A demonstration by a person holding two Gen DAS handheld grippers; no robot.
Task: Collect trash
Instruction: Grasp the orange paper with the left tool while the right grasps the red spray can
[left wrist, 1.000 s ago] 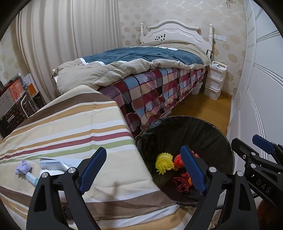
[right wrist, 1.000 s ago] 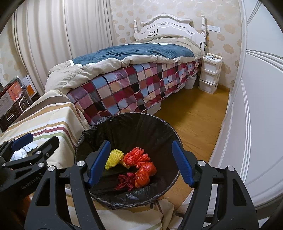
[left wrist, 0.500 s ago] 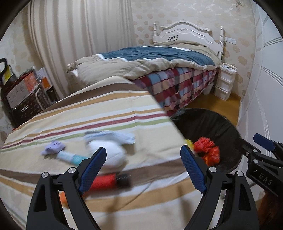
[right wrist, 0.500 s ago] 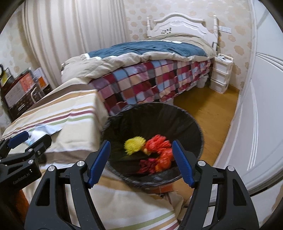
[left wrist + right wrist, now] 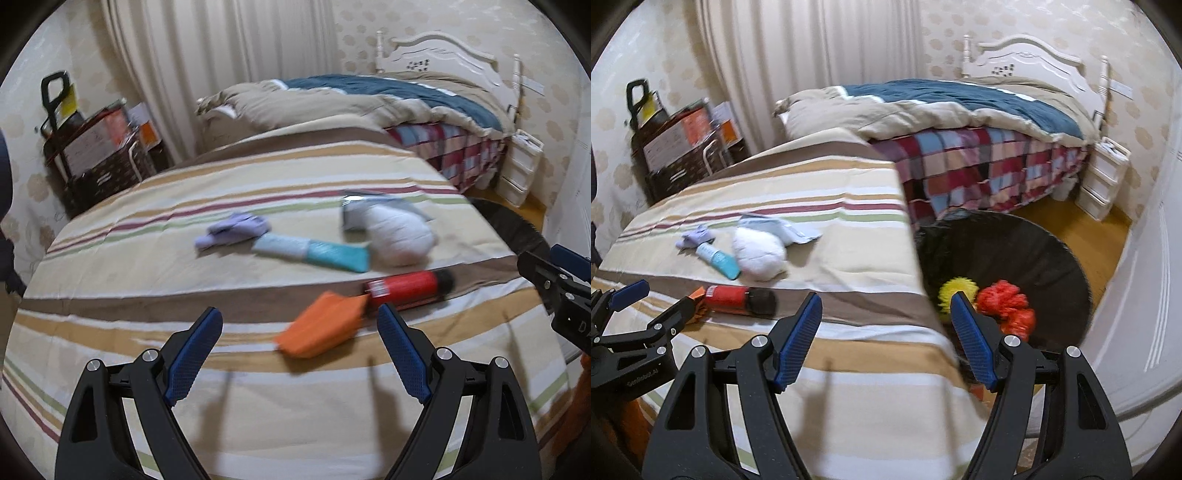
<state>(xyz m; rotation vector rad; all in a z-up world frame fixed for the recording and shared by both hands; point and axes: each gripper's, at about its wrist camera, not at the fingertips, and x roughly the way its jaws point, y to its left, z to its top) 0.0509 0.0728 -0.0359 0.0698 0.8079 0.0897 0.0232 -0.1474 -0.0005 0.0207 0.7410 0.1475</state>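
On the striped tablecloth (image 5: 258, 424) lie an orange wrapper (image 5: 321, 330), a red can with a black cap (image 5: 410, 286), a teal tube (image 5: 314, 253), a purple crumpled piece (image 5: 232, 230) and a white wad (image 5: 399, 236) beside a pale blue packet (image 5: 775, 225). My left gripper (image 5: 299, 354) is open and empty, just short of the orange wrapper. My right gripper (image 5: 886, 336) is open and empty over the table's right edge. The black-lined bin (image 5: 1052, 258) stands to the right and holds yellow (image 5: 955, 290) and red (image 5: 1006, 301) crumpled trash.
A bed with a plaid cover (image 5: 979, 166) stands behind the table. White drawers (image 5: 1102, 181) sit by the far wall. A dark cart with boxes (image 5: 92, 155) is at the left. A white wardrobe door (image 5: 1145, 295) closes the right side.
Both grippers have swung left, away from the bin and toward the table. The table's trash now fills the left wrist view; the bin has slid to the right.
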